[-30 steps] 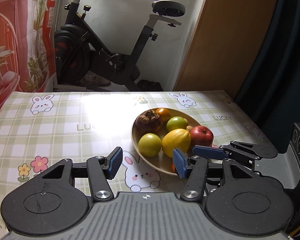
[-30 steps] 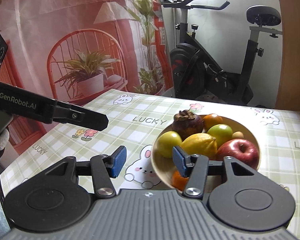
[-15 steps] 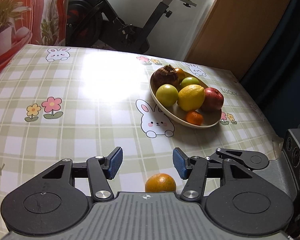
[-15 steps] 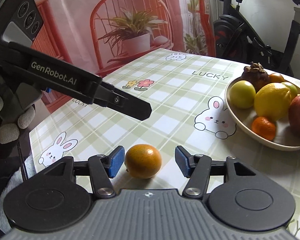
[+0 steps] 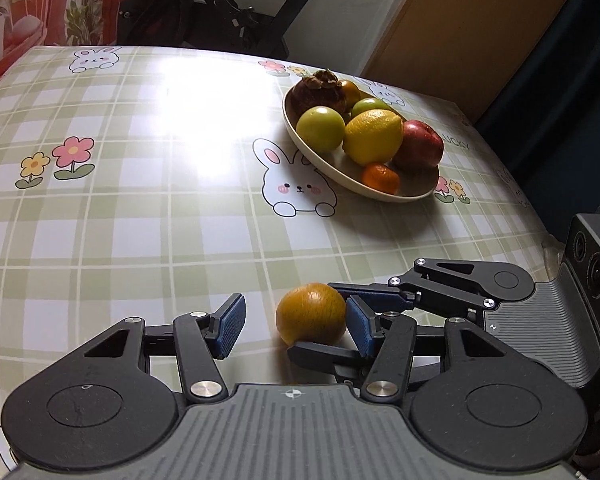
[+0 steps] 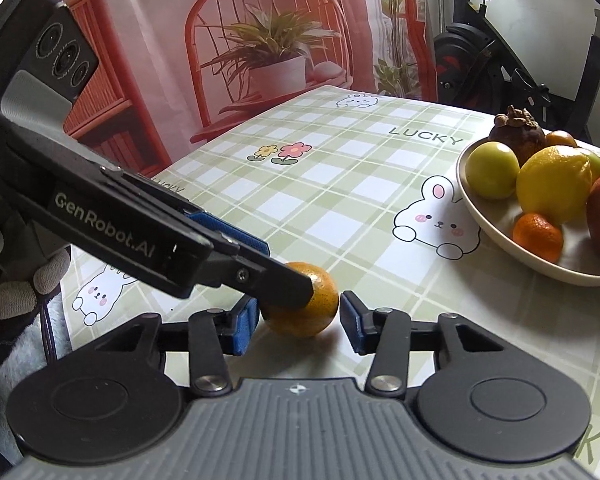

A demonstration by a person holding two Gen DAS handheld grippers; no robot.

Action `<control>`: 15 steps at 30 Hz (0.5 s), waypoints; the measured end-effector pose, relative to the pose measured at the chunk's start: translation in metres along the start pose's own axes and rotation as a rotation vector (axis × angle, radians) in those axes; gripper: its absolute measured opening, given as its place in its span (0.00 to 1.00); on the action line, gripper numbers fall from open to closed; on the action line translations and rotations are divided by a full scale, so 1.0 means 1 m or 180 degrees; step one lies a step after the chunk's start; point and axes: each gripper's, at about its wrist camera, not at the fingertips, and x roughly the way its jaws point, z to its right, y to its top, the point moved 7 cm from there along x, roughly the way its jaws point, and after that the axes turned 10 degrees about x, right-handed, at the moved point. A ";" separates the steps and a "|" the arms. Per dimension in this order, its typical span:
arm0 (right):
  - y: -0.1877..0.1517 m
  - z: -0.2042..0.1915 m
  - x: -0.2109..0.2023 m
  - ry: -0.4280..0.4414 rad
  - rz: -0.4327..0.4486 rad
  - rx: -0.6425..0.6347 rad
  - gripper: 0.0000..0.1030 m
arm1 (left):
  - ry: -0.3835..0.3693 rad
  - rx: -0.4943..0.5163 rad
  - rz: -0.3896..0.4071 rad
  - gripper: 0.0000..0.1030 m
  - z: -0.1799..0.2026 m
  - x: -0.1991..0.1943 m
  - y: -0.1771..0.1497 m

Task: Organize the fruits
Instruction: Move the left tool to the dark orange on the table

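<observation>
Bright window glare on the tablecloth (image 5: 204,120); fisheye-bent edges.

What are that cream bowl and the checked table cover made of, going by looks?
The bowl looks like matte ceramic or plastic; the smooth, even cream rim has no shine, so I cannot tell which. The table cover looks like glossy vinyl or oilcloth: window light reflects off it as a bright white patch, and the rabbits and flowers are printed flat.

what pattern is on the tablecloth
Green and white check with cartoon bunnies, flowers and "LUCKY" lettering on the tablecloth; clearest in the left wrist view.
</observation>
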 end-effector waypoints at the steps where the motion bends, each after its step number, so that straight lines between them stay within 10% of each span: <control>1: 0.000 0.001 0.000 0.0001 0.0003 0.0007 0.46 | -0.0015 0.0002 -0.0011 0.56 0.001 0.001 -0.001; 15: -0.004 0.003 -0.003 -0.0016 0.0017 -0.0009 0.46 | -0.0112 -0.0028 -0.0030 0.49 0.006 0.007 -0.004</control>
